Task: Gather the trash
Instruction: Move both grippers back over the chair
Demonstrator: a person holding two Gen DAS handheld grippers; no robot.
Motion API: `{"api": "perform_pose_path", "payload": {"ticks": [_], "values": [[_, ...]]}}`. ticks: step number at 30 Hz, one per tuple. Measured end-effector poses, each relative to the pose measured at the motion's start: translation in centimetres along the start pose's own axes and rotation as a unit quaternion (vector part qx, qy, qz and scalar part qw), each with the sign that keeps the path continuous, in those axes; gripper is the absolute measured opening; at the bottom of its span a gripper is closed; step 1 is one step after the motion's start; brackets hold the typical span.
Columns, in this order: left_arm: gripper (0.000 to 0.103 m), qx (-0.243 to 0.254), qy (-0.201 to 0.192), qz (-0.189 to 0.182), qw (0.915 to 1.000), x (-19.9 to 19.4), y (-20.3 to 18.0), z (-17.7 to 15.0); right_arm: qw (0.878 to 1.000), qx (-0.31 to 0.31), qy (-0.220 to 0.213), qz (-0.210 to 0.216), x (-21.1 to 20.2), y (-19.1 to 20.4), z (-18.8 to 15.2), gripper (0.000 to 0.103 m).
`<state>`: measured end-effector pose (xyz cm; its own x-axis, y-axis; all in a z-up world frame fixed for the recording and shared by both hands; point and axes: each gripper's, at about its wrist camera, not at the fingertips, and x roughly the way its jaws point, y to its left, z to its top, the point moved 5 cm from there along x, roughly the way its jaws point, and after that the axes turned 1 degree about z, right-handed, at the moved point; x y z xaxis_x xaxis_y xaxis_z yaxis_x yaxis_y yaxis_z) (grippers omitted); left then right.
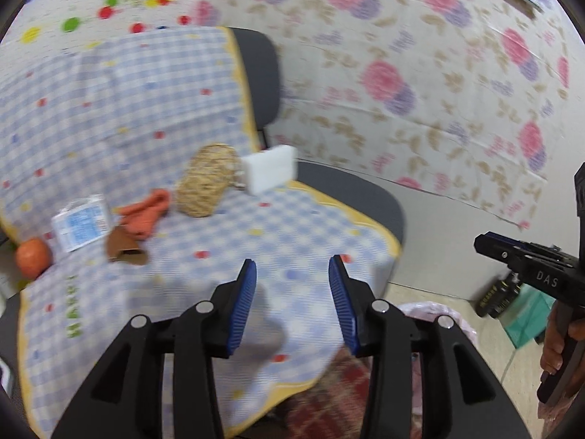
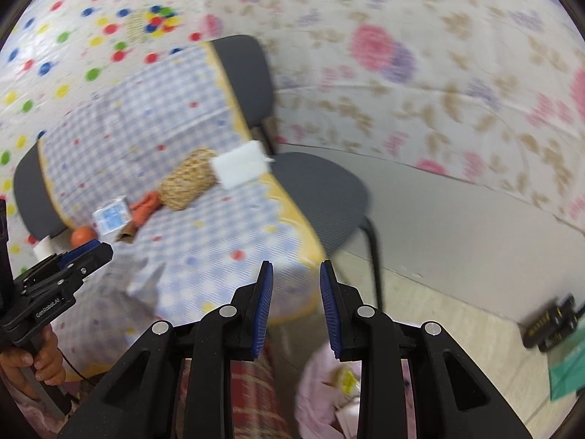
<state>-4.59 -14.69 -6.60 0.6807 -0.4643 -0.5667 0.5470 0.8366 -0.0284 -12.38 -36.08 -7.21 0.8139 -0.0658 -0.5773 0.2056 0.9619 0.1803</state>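
On the checked cloth (image 1: 204,117) over a grey chair (image 1: 358,190) lie a white sponge block (image 1: 270,168), a straw-coloured twine ball (image 1: 204,186), an orange rag (image 1: 146,216), a brown cardboard scrap (image 1: 124,248), a blue-white packet (image 1: 80,226) and an orange fruit (image 1: 33,256). My left gripper (image 1: 292,292) is open and empty above the seat's front. My right gripper (image 2: 296,300) is open and empty over the seat's front right edge, above a pink trash bag (image 2: 321,391). The same items show in the right wrist view: sponge (image 2: 239,166), twine ball (image 2: 186,183), packet (image 2: 111,216).
Floral and dotted sheets cover the wall behind. A dark bottle (image 2: 548,325) and a green bag (image 2: 570,373) lie on the floor at right. A red plaid cloth (image 2: 248,395) hangs below the seat. The other gripper shows at each view's edge (image 1: 530,263).
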Motion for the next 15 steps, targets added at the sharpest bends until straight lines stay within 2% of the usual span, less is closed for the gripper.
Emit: {"api": "perform_pose_path", "payload": {"ticks": [2, 8, 13, 15], "values": [[0.047, -0.005, -0.001, 0.021, 0.9998, -0.3, 1.9, 0.1, 1.0, -0.017, -0.001, 0.018, 0.9, 2.0, 0.9, 0.029], [0.047, -0.047, -0.006, 0.081, 0.9956, -1.6, 8.1, 0.2, 0.996, -0.06, 0.006, 0.059, 3.4, 7.1, 2.5, 0.029], [0.048, -0.08, -0.019, 0.137, 0.9872, -3.3, 13.2, 0.7, 0.991, -0.094, 0.017, 0.089, 5.7, 11.2, 3.5, 0.029], [0.052, -0.091, -0.026, 0.155, 0.9833, -4.0, 15.2, 1.2, 0.99, -0.103, 0.02, 0.096, 6.6, 12.5, 3.9, 0.029]]}}
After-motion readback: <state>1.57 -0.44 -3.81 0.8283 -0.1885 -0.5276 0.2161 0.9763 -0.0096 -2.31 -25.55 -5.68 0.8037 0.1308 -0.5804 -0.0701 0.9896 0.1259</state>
